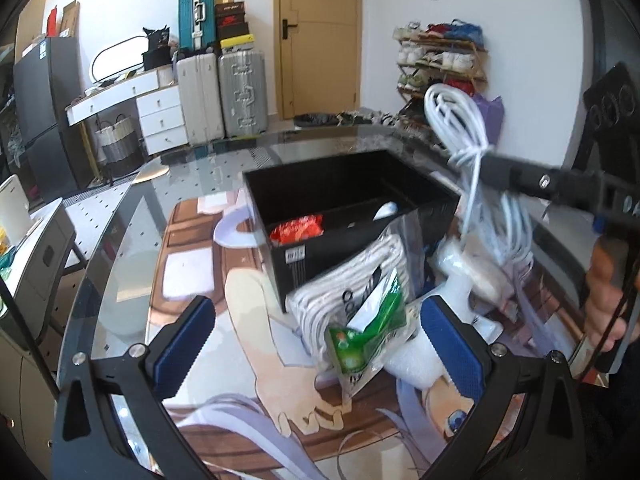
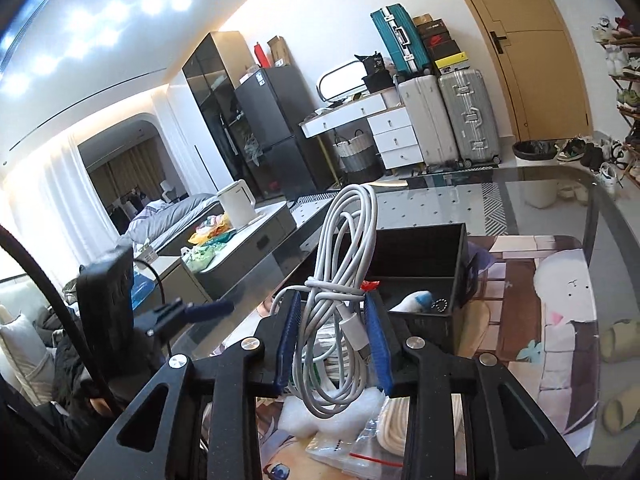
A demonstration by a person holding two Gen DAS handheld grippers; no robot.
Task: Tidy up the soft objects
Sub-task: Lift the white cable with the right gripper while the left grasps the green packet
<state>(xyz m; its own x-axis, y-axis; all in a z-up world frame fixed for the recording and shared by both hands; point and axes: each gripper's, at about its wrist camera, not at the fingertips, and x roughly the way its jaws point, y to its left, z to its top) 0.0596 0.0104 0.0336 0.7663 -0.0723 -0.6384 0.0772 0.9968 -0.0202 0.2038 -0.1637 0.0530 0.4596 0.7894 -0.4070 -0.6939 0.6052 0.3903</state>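
My right gripper [image 2: 332, 300] is shut on a coiled white cable [image 2: 340, 280] and holds it in the air just in front of a black box [image 2: 420, 256]. The same cable [image 1: 468, 136] shows in the left wrist view at the right, pinched by the right gripper [image 1: 486, 160]. The black box [image 1: 332, 200] holds a red packet [image 1: 298, 229] and a white item [image 1: 386, 210]. My left gripper [image 1: 316, 340] is open, above a bagged pair of white socks with a green label [image 1: 360, 312] lying against the box.
The glass table [image 1: 120, 272] carries a printed mat [image 1: 248, 328]. White foam pieces [image 1: 460, 264] and a bagged rope [image 2: 392, 428] lie beside the box. The table's curved edge runs at left. Suitcases [image 1: 224, 96], a white desk and a shoe rack [image 1: 440, 60] stand beyond.
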